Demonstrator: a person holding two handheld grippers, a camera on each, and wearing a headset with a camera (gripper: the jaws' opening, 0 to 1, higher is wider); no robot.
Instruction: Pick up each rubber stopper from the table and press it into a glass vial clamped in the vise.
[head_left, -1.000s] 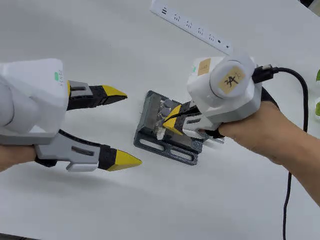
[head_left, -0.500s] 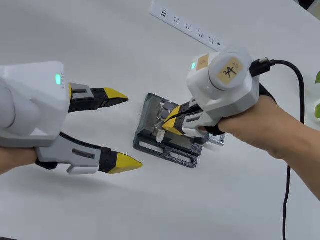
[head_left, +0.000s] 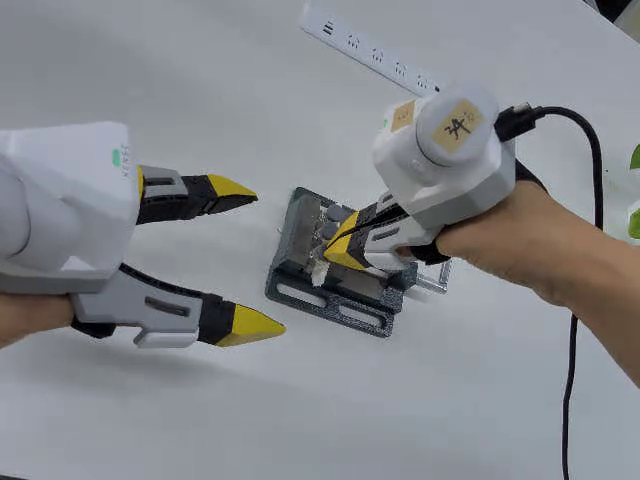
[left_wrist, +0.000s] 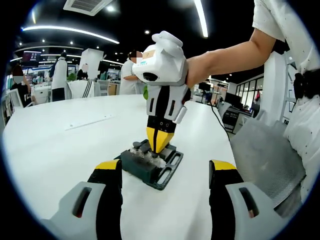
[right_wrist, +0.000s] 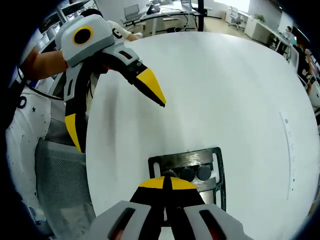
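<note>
Dark metal vise (head_left: 335, 300) held small grey rubber stoppers (right_wrist: 188, 174) | judged soft, grippy; pinch sides | right gripper (head_left: 335, 250) pressed together above | left gripper (head_left: 265, 258) spread

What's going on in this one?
A person works with two tools at a white table. The right hand-held gripper, jaws together, has its tips down on the small vise, where two grey stoppers already sit beside them. The left hand-held gripper hangs open off to the side, holding nothing.
</note>
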